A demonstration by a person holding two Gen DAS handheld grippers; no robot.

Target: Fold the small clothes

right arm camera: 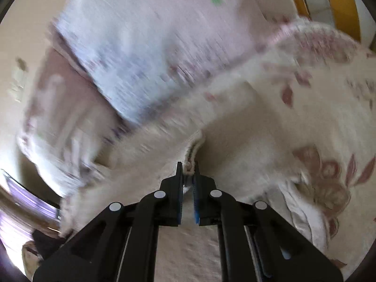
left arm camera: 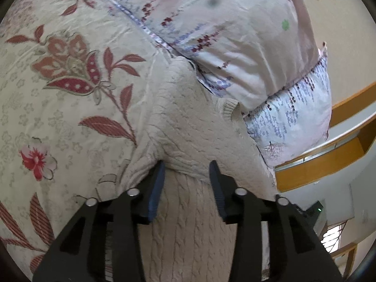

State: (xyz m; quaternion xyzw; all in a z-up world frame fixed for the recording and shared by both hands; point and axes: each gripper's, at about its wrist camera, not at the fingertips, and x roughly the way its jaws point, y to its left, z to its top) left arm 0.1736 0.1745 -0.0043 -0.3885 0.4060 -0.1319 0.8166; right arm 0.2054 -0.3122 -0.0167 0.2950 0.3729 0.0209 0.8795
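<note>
A cream cable-knit sweater (left arm camera: 188,127) lies on the floral bedspread (left arm camera: 58,82). In the left wrist view my left gripper (left arm camera: 186,166) is open, its jaws wide apart over the knit, with fabric between and under them. In the right wrist view, which is blurred, my right gripper (right arm camera: 188,166) is shut on an edge of the same sweater (right arm camera: 145,155), and a pinched fold rises between the pads.
A pale quilt with purple print (left arm camera: 235,35) is piled behind the sweater and also shows in the right wrist view (right arm camera: 145,47). A wooden bed frame (left arm camera: 329,157) runs along the right. A wall lies beyond it.
</note>
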